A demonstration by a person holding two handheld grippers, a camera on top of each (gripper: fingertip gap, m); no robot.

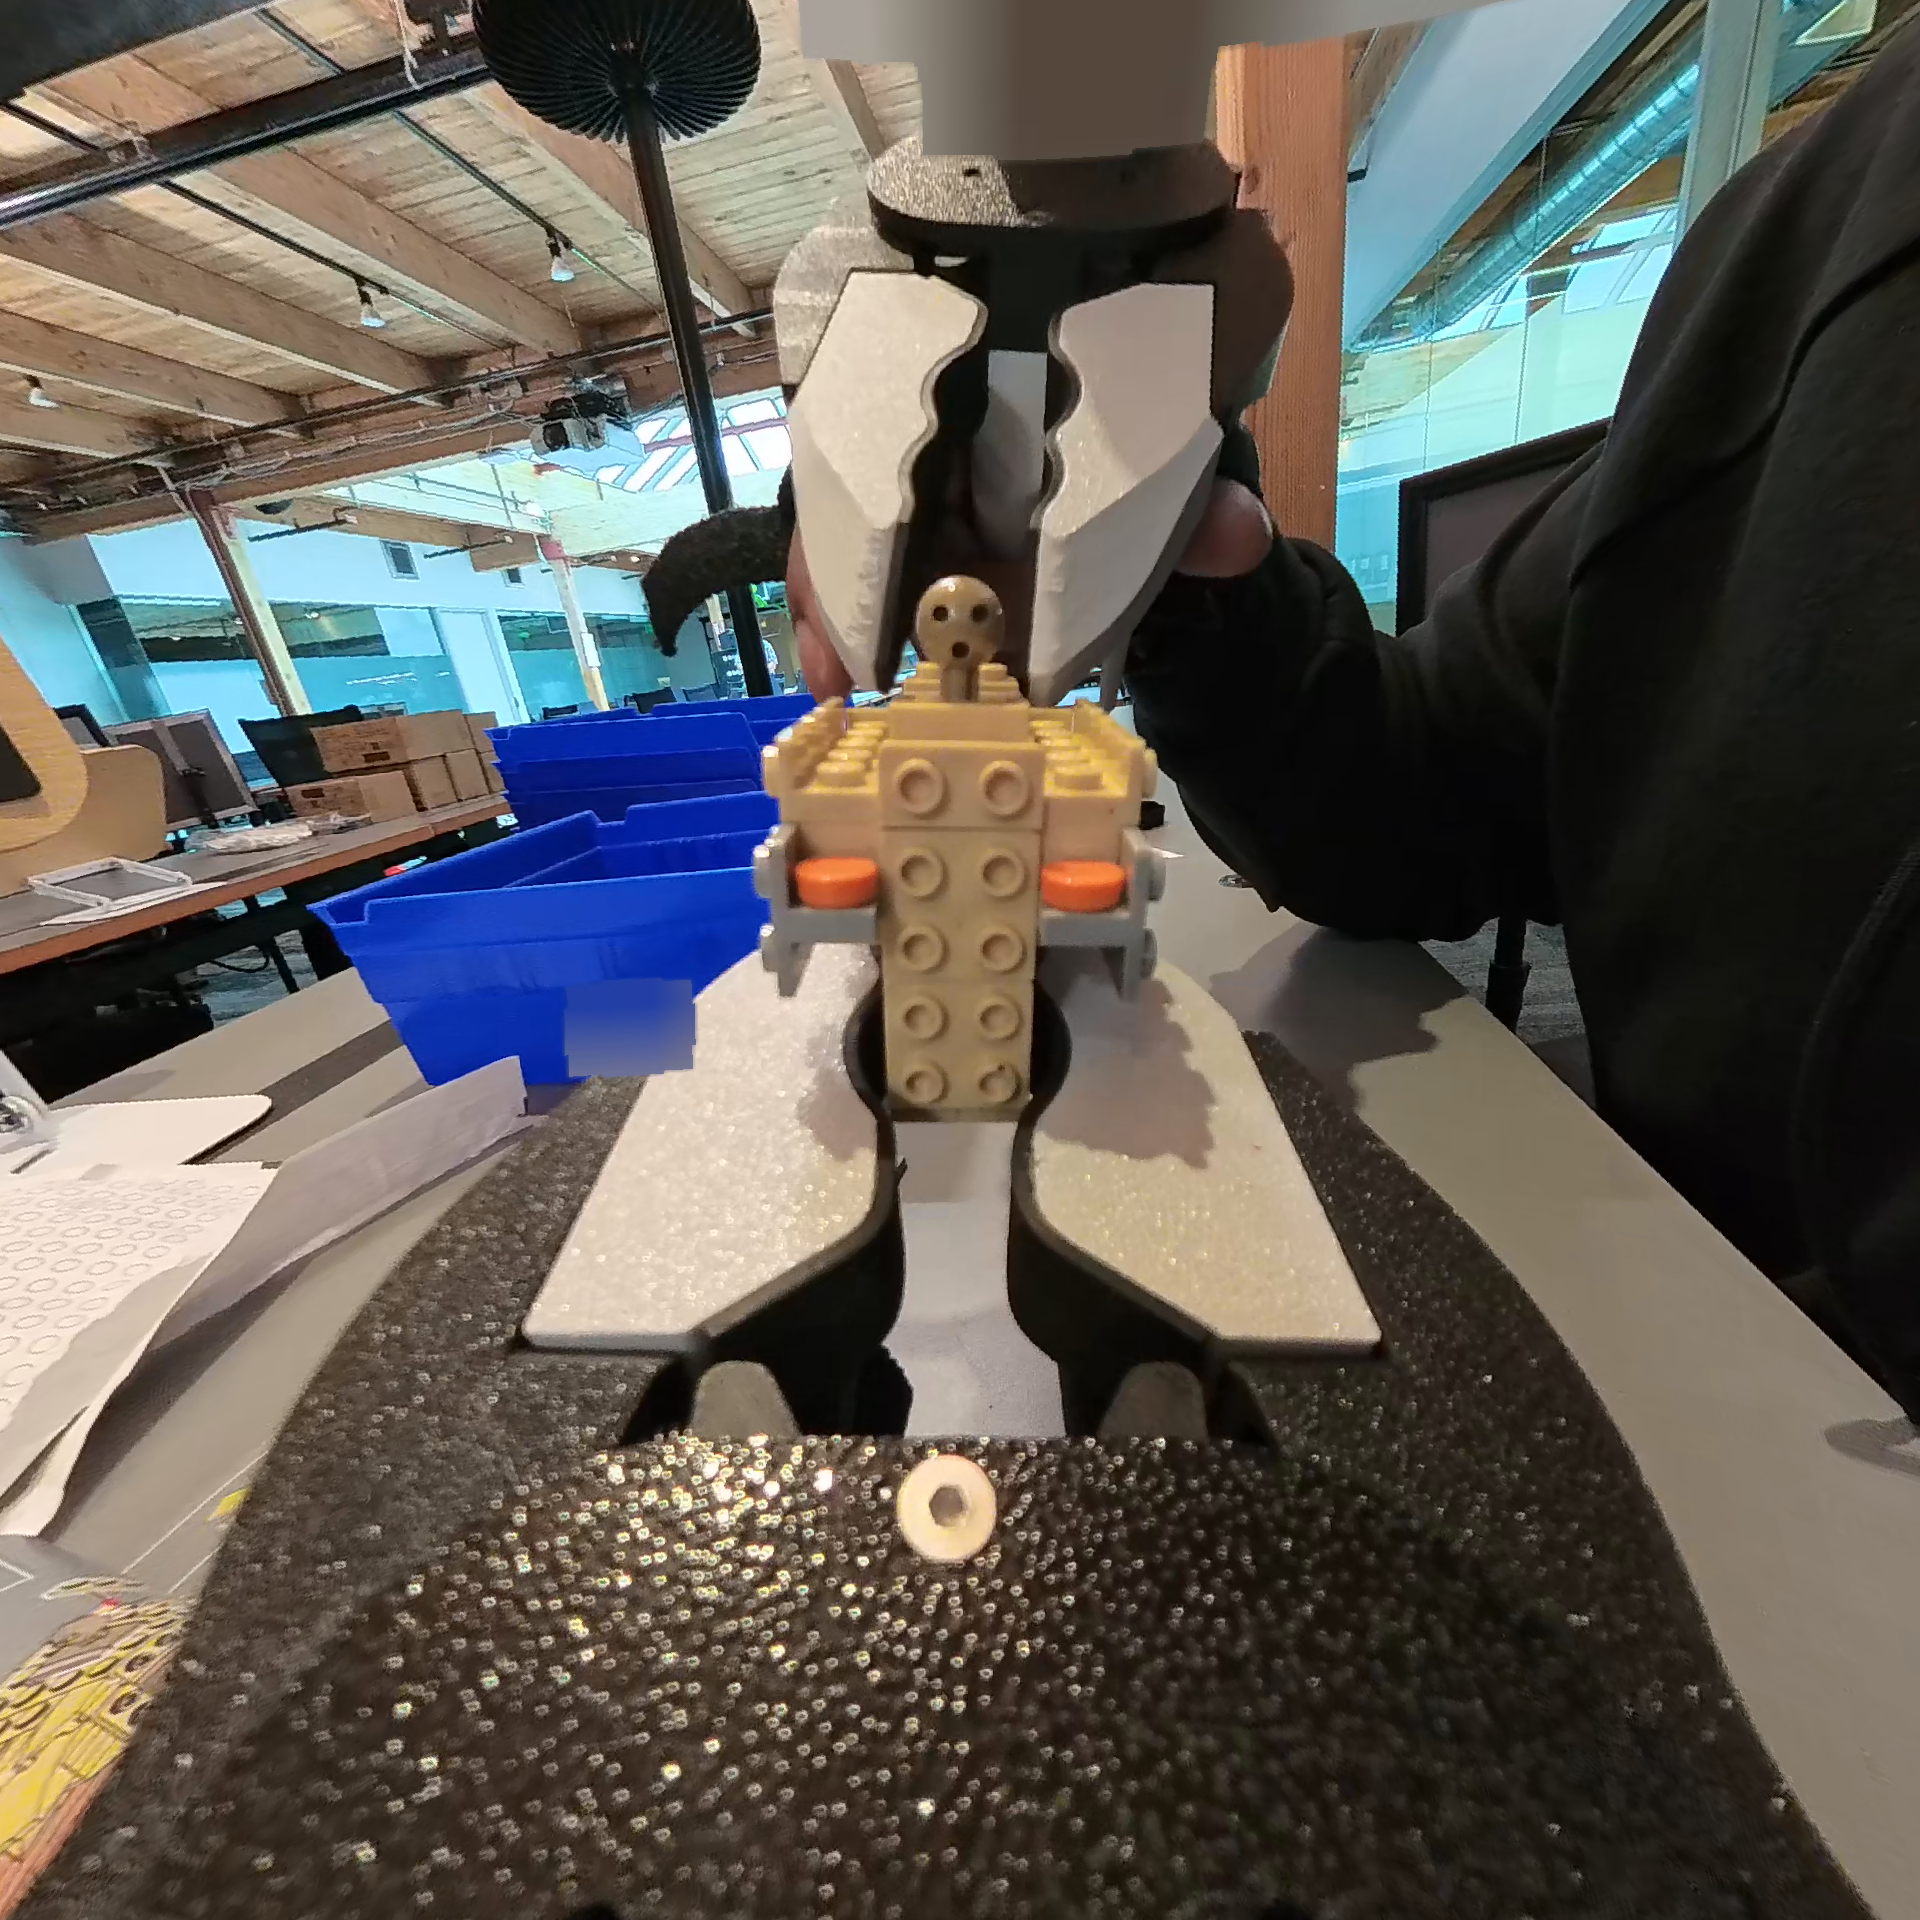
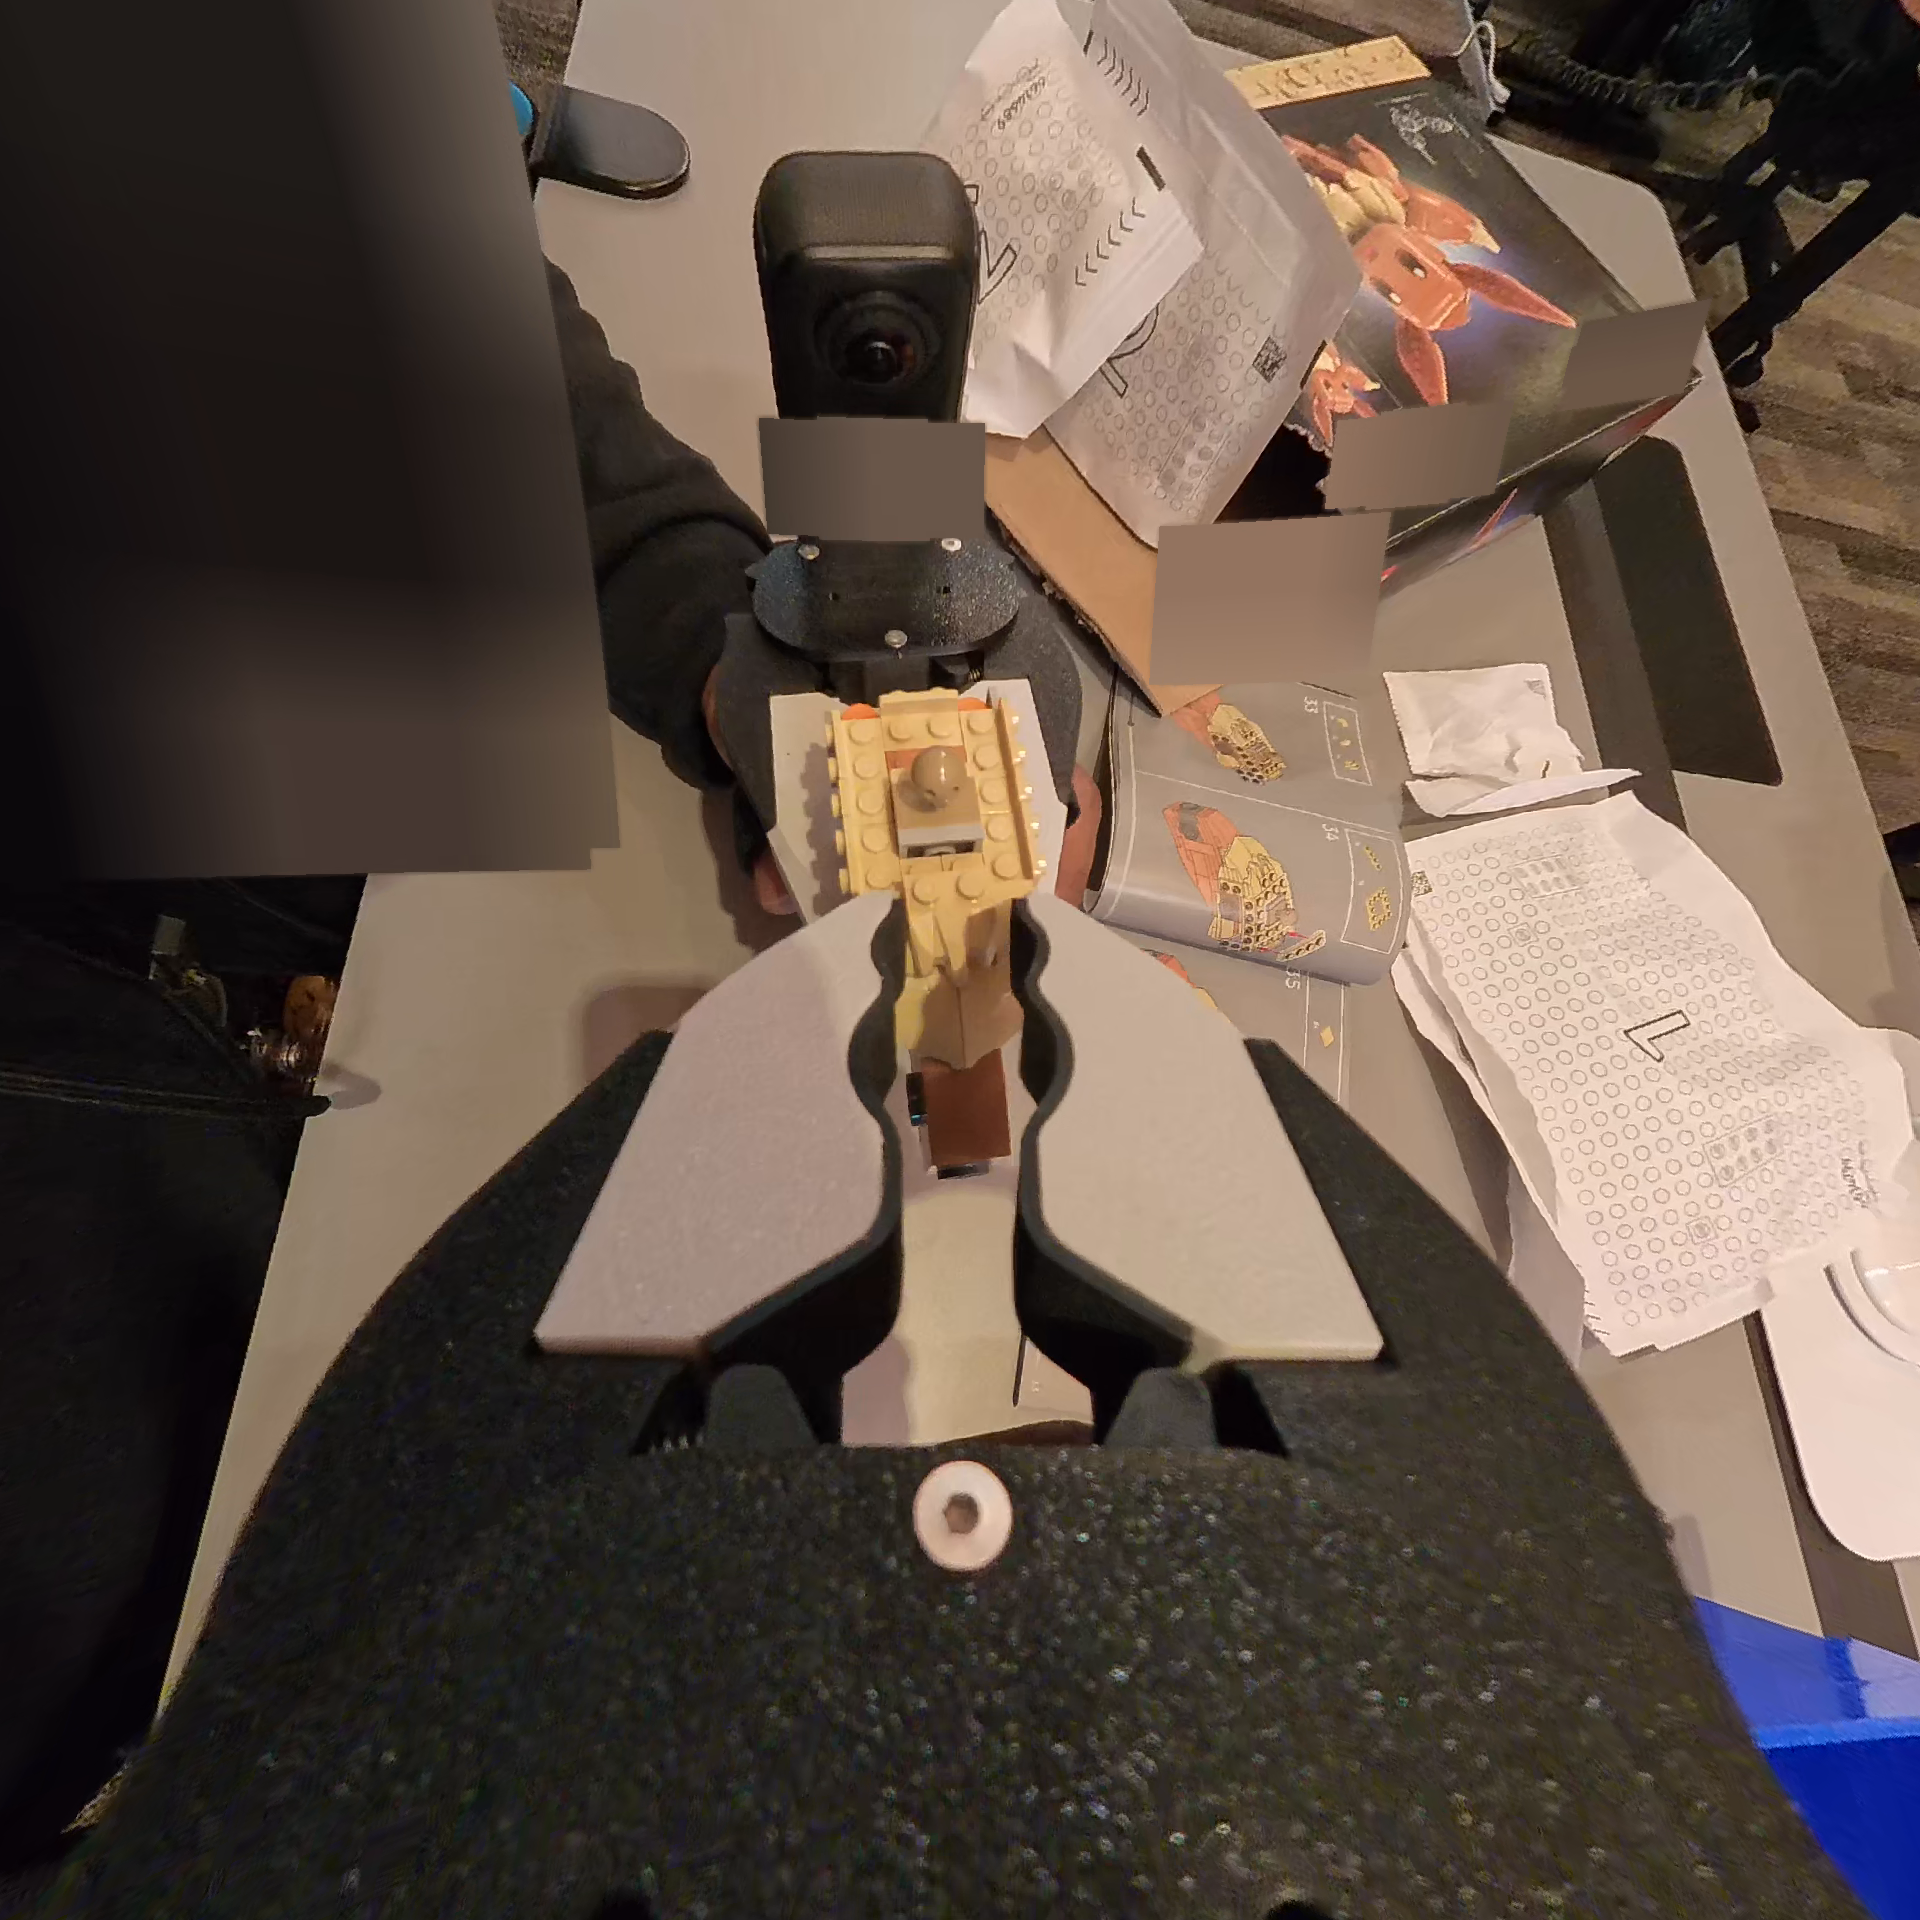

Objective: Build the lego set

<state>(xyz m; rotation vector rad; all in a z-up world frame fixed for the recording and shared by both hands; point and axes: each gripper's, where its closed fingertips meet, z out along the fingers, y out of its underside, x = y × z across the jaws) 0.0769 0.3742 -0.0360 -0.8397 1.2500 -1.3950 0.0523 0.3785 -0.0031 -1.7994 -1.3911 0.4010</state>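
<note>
A tan lego model [image 1: 961, 831] with two orange round studs, grey side clips and a ball-joint piece [image 1: 958, 621] on top sits between both grippers. My left gripper [image 1: 961, 1039] is shut on the model's studded tan column. My right gripper [image 1: 961, 681] comes down from above, its fingers on either side of the ball-joint stem. In the right wrist view my right gripper [image 2: 951, 914] is closed around the model's [image 2: 935, 821] tan and brown rear part. The left gripper [image 2: 935, 852] faces it from beyond, under the model.
Blue bins [image 1: 540, 935] stand to the left on the grey table [image 1: 1455, 1143]. A person's dark sleeve [image 1: 1558, 675] is at the right. An open instruction booklet [image 2: 1247, 831], white paper bags [image 2: 1621, 1091] and the set's box [image 2: 1455, 260] lie right of the model. The tips of both grippers are at nearly the same place.
</note>
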